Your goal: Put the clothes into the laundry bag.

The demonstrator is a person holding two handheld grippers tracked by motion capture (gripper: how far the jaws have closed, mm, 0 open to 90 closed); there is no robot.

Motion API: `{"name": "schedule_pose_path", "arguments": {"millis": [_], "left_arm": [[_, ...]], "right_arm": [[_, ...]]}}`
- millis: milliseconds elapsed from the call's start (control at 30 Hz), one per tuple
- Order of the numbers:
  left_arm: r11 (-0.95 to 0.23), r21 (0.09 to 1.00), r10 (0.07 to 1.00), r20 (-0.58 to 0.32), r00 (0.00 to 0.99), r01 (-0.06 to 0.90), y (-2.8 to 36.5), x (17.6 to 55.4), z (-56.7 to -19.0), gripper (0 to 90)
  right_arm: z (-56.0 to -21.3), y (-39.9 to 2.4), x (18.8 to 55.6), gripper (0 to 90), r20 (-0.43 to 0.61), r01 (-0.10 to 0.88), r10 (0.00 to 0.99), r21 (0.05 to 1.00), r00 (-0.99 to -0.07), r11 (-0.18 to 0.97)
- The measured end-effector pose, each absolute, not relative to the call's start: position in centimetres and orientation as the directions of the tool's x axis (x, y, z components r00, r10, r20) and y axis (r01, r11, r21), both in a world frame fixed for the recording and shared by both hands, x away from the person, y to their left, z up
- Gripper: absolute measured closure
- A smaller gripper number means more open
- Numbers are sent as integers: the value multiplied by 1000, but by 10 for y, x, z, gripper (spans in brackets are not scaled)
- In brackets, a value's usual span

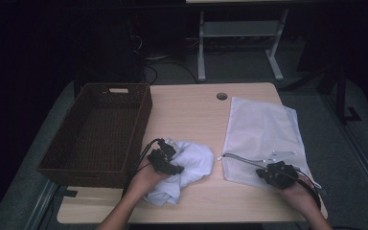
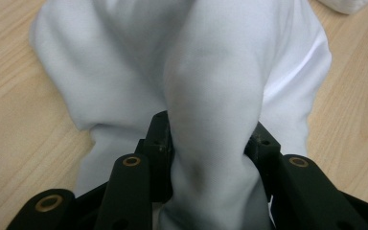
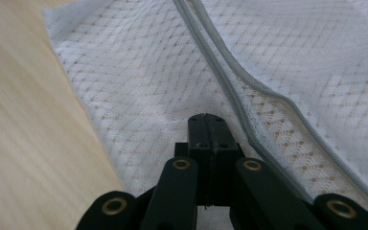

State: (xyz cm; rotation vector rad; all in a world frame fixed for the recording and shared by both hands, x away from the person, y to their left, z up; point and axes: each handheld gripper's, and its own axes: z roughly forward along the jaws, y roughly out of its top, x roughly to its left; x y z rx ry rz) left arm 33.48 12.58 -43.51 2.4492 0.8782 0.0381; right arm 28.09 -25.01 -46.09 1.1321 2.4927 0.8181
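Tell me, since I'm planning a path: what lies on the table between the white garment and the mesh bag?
Nothing: in the high view, bare table separates the white garment from the mesh bag.

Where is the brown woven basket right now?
In the high view, the brown woven basket sits on the table's left side, just left of the white cloth held by the left gripper.
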Motion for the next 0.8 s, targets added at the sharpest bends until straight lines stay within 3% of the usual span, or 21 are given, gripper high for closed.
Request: {"name": "schedule_pose_path", "arguments": {"millis": [800], "left_arm": [[-665,479,577,-157,801,573,129,324,-432,631]], "right_arm": [[-465,-189,335,898,-31,565,753,640,-658,520]]}}
